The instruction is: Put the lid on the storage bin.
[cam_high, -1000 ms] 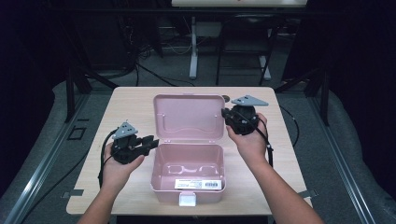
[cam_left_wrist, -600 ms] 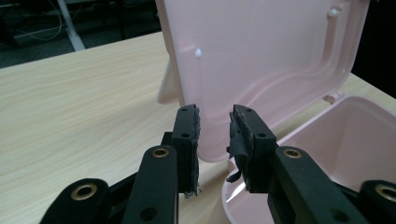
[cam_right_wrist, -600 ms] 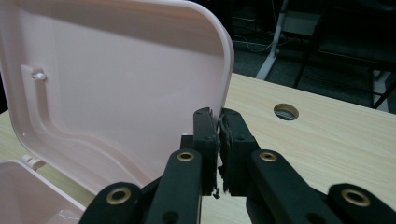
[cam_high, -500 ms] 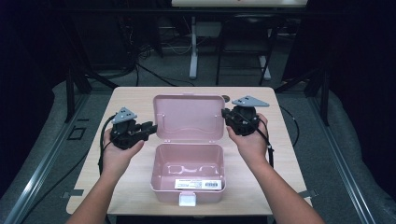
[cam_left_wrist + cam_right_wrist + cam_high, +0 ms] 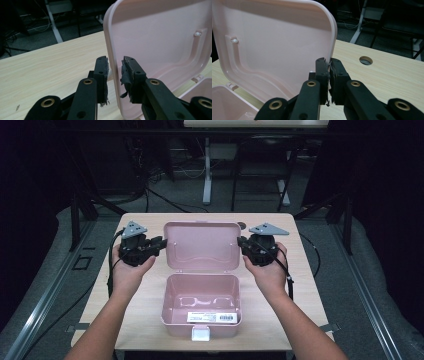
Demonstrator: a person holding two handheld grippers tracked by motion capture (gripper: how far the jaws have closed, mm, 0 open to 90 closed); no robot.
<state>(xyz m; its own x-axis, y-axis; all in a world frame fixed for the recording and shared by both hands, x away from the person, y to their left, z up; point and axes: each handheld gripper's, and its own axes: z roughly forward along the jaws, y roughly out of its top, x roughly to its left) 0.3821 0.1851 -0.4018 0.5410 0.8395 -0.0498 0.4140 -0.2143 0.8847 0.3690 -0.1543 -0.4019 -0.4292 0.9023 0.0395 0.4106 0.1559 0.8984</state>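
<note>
- Wooden table (image 5: pixel 295 285) under dim light; dark floor with cables and desk legs beyond it.
- Pink plastic box (image 5: pixel 201 306) sits open at the table's near edge, barcode label (image 5: pixel 211 318) on its front wall.
- Lid (image 5: pixel 202 245) stands raised behind the box.
- Left gripper (image 5: pixel 115 72): jaws parted, straddling the lid's left edge, not clamped.
- Right gripper (image 5: pixel 329 75): jaws pinched closed on the lid's right edge.
- Round cable hole (image 5: pixel 365 60) lies in the table past the lid.

Both forearms reach forward – left tool (image 5: pixel 159 242) with jaws parted, right tool (image 5: pixel 241 241) with jaws pinched together.
</note>
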